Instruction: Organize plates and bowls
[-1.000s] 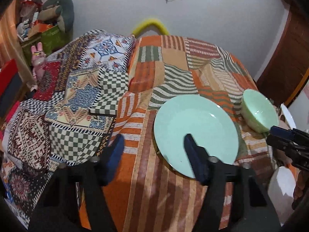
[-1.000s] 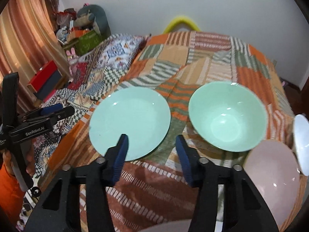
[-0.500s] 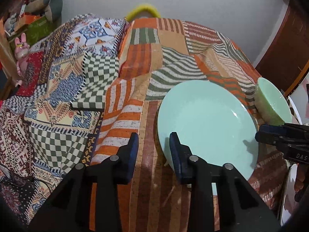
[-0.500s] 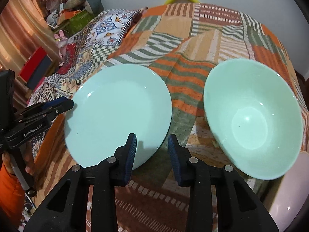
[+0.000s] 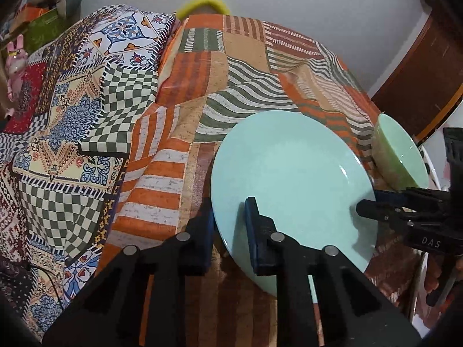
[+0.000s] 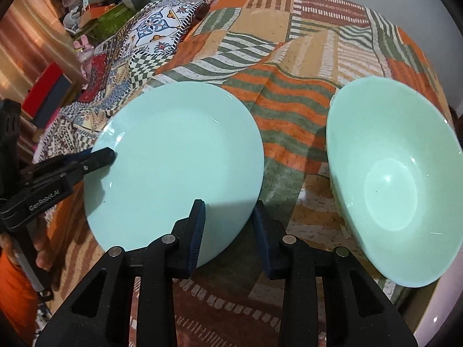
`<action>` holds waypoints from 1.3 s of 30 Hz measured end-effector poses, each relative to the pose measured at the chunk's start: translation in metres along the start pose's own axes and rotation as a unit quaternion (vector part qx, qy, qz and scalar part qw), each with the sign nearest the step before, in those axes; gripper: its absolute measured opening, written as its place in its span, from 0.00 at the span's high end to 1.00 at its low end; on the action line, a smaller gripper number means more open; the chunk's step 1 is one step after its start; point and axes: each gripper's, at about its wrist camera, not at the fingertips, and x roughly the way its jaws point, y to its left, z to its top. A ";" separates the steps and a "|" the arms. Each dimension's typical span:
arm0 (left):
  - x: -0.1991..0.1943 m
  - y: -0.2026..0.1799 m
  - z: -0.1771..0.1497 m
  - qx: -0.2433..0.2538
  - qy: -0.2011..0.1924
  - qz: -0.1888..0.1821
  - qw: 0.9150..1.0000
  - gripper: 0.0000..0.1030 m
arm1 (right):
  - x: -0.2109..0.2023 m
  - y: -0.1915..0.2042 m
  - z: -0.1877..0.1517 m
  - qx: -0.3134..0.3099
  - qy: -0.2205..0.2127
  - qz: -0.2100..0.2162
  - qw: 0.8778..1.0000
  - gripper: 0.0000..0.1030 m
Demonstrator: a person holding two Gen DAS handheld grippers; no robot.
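Observation:
A pale green plate [image 5: 289,179] lies on the patchwork cloth; it also shows in the right wrist view [image 6: 173,162]. My left gripper [image 5: 227,225] straddles the plate's near-left rim, one finger over the plate and one beside it, with a gap between them. My right gripper [image 6: 228,225] straddles the plate's near-right rim the same way, jaws partly open. A green bowl [image 6: 390,179] sits right of the plate, also seen in the left wrist view [image 5: 399,153].
A second patterned cloth [image 5: 72,121] covers the surface's left part. A pink bowl's edge [image 6: 445,306] shows at the lower right. Boxes and toys [image 6: 95,5] stand at the far left. A wooden door [image 5: 419,81] is at the right.
Both grippers have moved forward and down onto the plate's rim from opposite sides. Their jaws have narrowed since a second ago. The plate and bowl have not shifted on the cloth.

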 end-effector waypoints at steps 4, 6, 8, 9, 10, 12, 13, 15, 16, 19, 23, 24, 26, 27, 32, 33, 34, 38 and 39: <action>-0.005 0.000 -0.004 -0.002 0.005 0.003 1.000 0.81 | -0.004 -0.008 -0.002 0.020 -0.005 0.023 1.000 0.82; -0.011 -0.003 -0.009 0.005 0.003 0.003 1.000 0.81 | -0.008 -0.008 -0.004 0.018 -0.010 0.022 1.000 0.82; -0.021 -0.008 -0.014 0.011 -0.005 0.005 1.000 0.80 | -0.016 -0.005 -0.006 0.014 -0.021 0.021 0.999 0.82; -0.026 -0.010 -0.016 0.013 -0.010 0.008 1.000 0.80 | -0.021 -0.004 -0.008 0.015 -0.025 0.025 0.999 0.82; -0.031 -0.012 -0.018 0.014 -0.015 0.010 1.000 0.80 | -0.025 -0.004 -0.009 0.015 -0.029 0.028 0.999 0.82; -0.044 -0.016 -0.022 0.015 -0.026 0.008 1.000 0.80 | -0.035 -0.001 -0.013 0.012 -0.040 0.032 0.999 0.82; -0.049 -0.018 -0.024 0.015 -0.029 0.009 0.999 0.80 | -0.039 0.000 -0.015 0.011 -0.043 0.033 0.998 0.82; -0.062 -0.023 -0.028 0.015 -0.036 0.010 0.999 0.80 | -0.050 0.003 -0.020 0.004 -0.054 0.034 0.998 0.82; -0.067 -0.025 -0.030 0.016 -0.039 0.011 0.999 0.80 | -0.055 0.004 -0.022 0.002 -0.057 0.035 0.998 0.82; -0.086 -0.034 -0.036 0.019 -0.051 0.014 0.998 0.80 | -0.075 0.007 -0.031 0.003 -0.073 0.044 0.996 0.82; -0.117 -0.050 -0.043 0.026 -0.072 0.014 0.997 0.80 | -0.105 0.009 -0.045 0.006 -0.103 0.054 0.993 0.82; -0.126 -0.055 -0.046 0.028 -0.078 0.014 0.996 0.80 | -0.112 0.009 -0.048 0.007 -0.109 0.057 0.992 0.82; -0.141 -0.063 -0.049 0.032 -0.086 0.014 0.996 0.80 | -0.126 0.010 -0.056 0.007 -0.122 0.061 0.991 0.82; -0.150 -0.069 -0.052 0.035 -0.092 0.016 0.995 0.80 | -0.134 0.012 -0.061 0.006 -0.128 0.062 0.990 0.82; -0.190 -0.101 -0.066 0.060 -0.123 0.032 0.990 0.80 | -0.165 0.012 -0.083 0.005 -0.154 0.063 0.986 0.82; -0.194 -0.106 -0.069 0.063 -0.127 0.034 0.989 0.79 | -0.170 0.011 -0.088 0.005 -0.158 0.064 0.985 0.82; -0.201 -0.113 -0.072 0.066 -0.130 0.037 0.989 0.79 | -0.175 0.010 -0.092 0.007 -0.162 0.065 0.985 0.82; -0.217 -0.131 -0.084 0.074 -0.136 0.031 0.987 0.79 | -0.192 0.000 -0.112 0.014 -0.175 0.066 0.982 0.82; -0.220 -0.137 -0.088 0.076 -0.137 0.029 0.987 0.79 | -0.195 -0.002 -0.117 0.015 -0.177 0.064 0.982 0.82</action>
